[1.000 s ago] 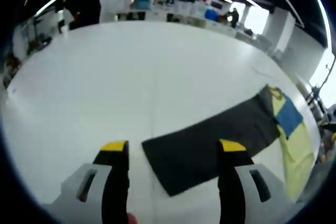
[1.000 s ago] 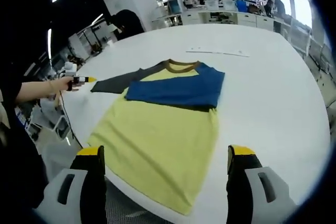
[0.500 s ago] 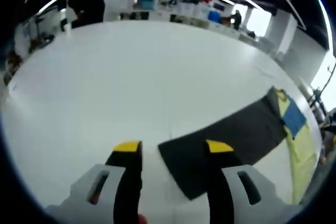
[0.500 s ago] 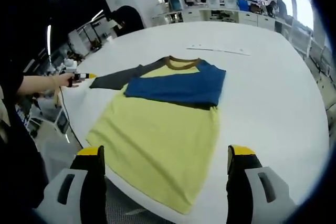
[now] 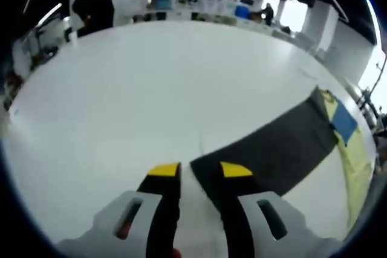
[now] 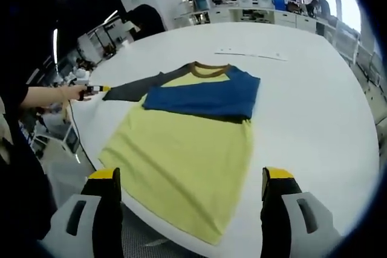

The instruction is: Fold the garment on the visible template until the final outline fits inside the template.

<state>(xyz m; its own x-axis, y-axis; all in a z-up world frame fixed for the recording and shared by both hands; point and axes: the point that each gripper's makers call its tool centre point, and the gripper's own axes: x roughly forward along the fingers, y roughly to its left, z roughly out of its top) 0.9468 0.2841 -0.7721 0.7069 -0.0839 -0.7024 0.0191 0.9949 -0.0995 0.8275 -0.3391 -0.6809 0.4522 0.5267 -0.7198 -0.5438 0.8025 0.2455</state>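
A yellow T-shirt [image 6: 181, 155] with a brown collar lies flat on the white table [image 6: 314, 119]. Its blue sleeve [image 6: 202, 98] is folded across the chest, and its dark grey sleeve [image 6: 136, 89] stretches out sideways. In the left gripper view that grey sleeve [image 5: 272, 149] runs toward me. My left gripper [image 5: 200, 170] has its jaws narrowed around the cuff's corner, with a gap still between the tips. The same gripper [image 6: 97, 89] sits at the cuff in the right gripper view. My right gripper [image 6: 191, 174] hangs open over the shirt's hem.
A person's hand [image 6: 69, 93] holds the left gripper at the table's edge. A thin marked line [image 6: 251, 55] lies on the table beyond the collar. A person in dark clothes [image 5: 91, 10] stands at the far side, with desks and shelves behind.
My left gripper's jaws have drawn much closer together and moved onto the grey sleeve's cuff. The right gripper and the shirt have stayed put.
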